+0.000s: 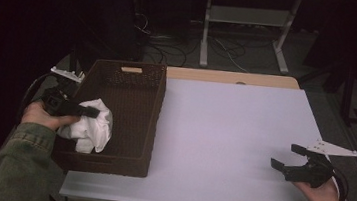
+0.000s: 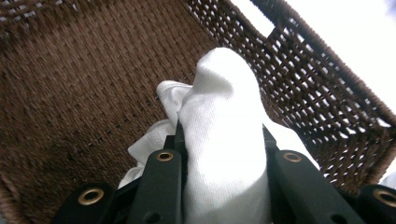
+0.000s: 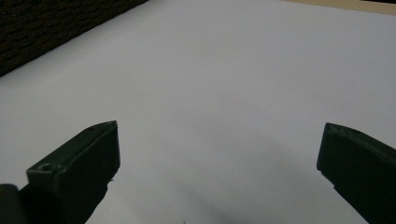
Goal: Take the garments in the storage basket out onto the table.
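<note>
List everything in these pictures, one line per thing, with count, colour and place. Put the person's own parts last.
wicker basket: one, dark brown, left part of the table, open top, handle slot in its far wall.
white cloth: one, white, bunched, over the basket's near left part, pinched between the left gripper's jaws.
table: one, pale grey top with a light wood strip along its far edge.
desk frame: one, white, on the floor beyond the table, cables lying near it.
left gripper: one, black, at the basket's left side, shut on the white cloth.
right gripper: one, black, near right of the table, jaws apart and holding nothing.
sleeves: two, olive green, bottom corners.
</note>
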Available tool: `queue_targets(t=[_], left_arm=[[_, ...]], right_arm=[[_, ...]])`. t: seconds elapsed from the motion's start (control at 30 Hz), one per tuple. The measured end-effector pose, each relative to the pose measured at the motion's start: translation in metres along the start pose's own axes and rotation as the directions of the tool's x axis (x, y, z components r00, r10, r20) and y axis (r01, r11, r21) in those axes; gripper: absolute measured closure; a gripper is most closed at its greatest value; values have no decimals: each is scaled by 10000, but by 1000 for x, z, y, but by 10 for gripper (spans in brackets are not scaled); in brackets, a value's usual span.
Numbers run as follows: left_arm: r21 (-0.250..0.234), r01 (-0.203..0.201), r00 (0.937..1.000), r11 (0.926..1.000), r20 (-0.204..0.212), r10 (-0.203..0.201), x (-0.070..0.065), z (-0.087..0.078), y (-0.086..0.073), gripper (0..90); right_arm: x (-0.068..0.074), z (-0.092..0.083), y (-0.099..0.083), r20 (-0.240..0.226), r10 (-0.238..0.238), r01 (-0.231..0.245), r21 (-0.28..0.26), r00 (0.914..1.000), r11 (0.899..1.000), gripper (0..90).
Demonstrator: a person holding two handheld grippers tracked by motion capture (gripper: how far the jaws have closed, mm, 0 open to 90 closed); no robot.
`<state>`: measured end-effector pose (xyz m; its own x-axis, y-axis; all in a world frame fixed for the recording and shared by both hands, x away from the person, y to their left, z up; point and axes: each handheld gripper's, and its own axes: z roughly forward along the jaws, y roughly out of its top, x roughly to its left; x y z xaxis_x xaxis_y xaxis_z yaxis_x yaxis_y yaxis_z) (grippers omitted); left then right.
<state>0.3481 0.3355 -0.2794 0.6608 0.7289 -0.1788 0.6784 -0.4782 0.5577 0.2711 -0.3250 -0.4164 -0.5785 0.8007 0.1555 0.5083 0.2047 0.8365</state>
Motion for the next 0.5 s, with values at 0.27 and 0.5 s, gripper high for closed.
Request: queue_targets(t=[0.27, 0.5], left_arm=[[-338, -30, 10000, 9994, -35, 29, -5, -14, 17, 707], [-537, -172, 9998, 9984, -52, 169, -11, -24, 33, 707]], right_arm=[[0, 0, 0, -31, -39, 39, -36, 10000, 10000, 0], [0, 0, 0, -59, 30, -30, -28, 10000, 10000, 0]])
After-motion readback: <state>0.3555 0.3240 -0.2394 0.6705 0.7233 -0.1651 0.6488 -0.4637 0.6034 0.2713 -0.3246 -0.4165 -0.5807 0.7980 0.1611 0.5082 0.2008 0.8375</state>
